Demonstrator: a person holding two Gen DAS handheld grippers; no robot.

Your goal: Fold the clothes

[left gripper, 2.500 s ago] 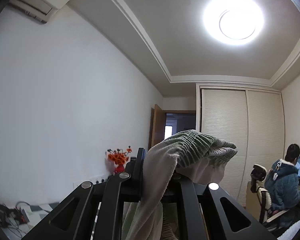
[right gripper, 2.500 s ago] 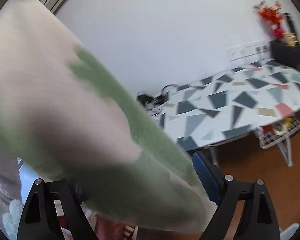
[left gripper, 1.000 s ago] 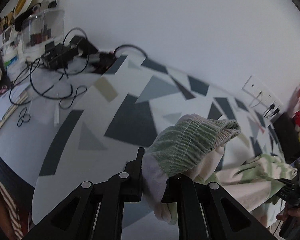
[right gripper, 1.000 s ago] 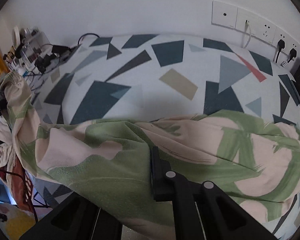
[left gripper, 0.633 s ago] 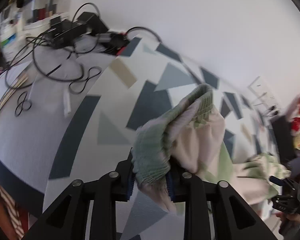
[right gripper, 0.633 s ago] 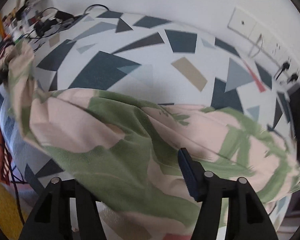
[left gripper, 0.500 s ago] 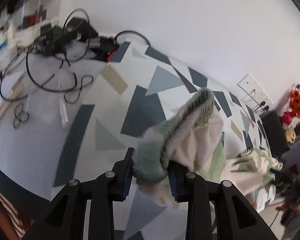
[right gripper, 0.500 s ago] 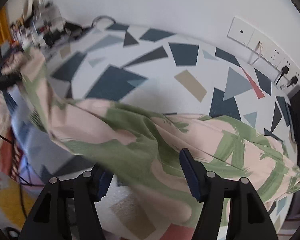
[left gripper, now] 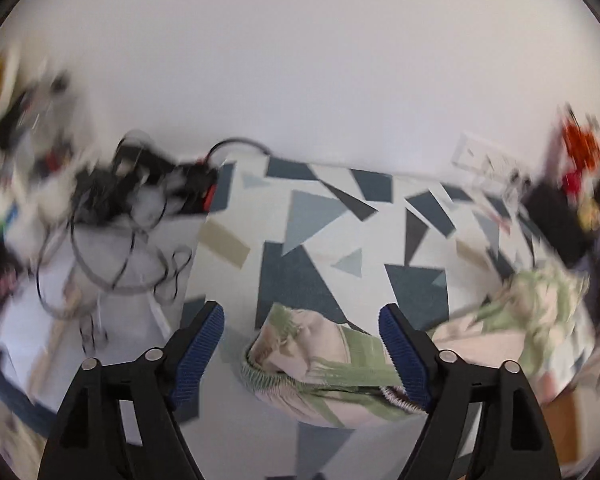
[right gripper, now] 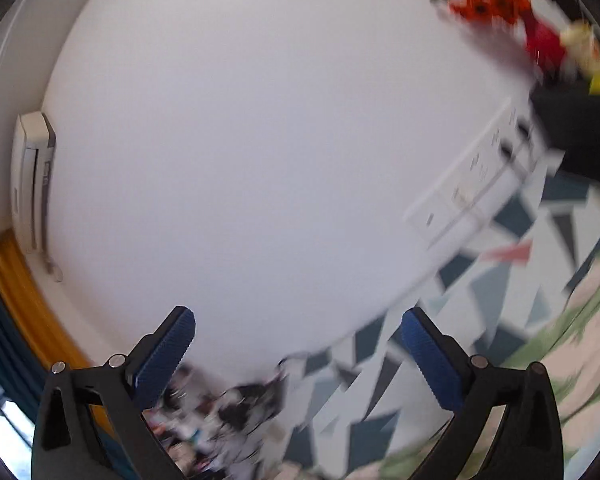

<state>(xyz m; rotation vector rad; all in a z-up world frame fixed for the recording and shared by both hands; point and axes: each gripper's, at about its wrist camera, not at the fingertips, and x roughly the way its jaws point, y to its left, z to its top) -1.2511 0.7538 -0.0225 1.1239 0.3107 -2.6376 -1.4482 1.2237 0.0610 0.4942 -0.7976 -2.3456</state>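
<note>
**Garment lies flat ahead of the left tongs, long axis running left to right**

Garment (left gripper: 332, 364): a pink and green patterned piece with a green ribbed elastic band, lying on the table (left gripper: 312, 216) with the geometric-print cover. In the left wrist view it stretches from a bunched, banded end just ahead of the tongs across to a rumpled far end (left gripper: 540, 300) near the table's right edge. Its long axis therefore runs crosswise to the line along which the left tongs point.

Left gripper (left gripper: 300, 344): jaws widening at this moment and standing well apart. The banded end of the garment shows between the blue pads (left gripper: 404, 356) and below them, but neither pad presses on it; nothing is held. The right-hand pad overlaps the cloth in the picture; contact cannot be confirmed.

Right gripper (right gripper: 298, 344): jaws also widening, spread to a broad gap, with only wall and blurred table showing between them. It holds nothing. It points nearly level at the wall, and the garment (right gripper: 572, 344) appears only at the lower right edge of its view, off to its right and below.

Assessment: the cloth appears laid out and released, with no fold yet made. The left tongs are the nearer to the banded end. The right tongs would need to dip and swing right to reach the far end. Both views are motion-blurred; fine creases cannot be judged.
</note>
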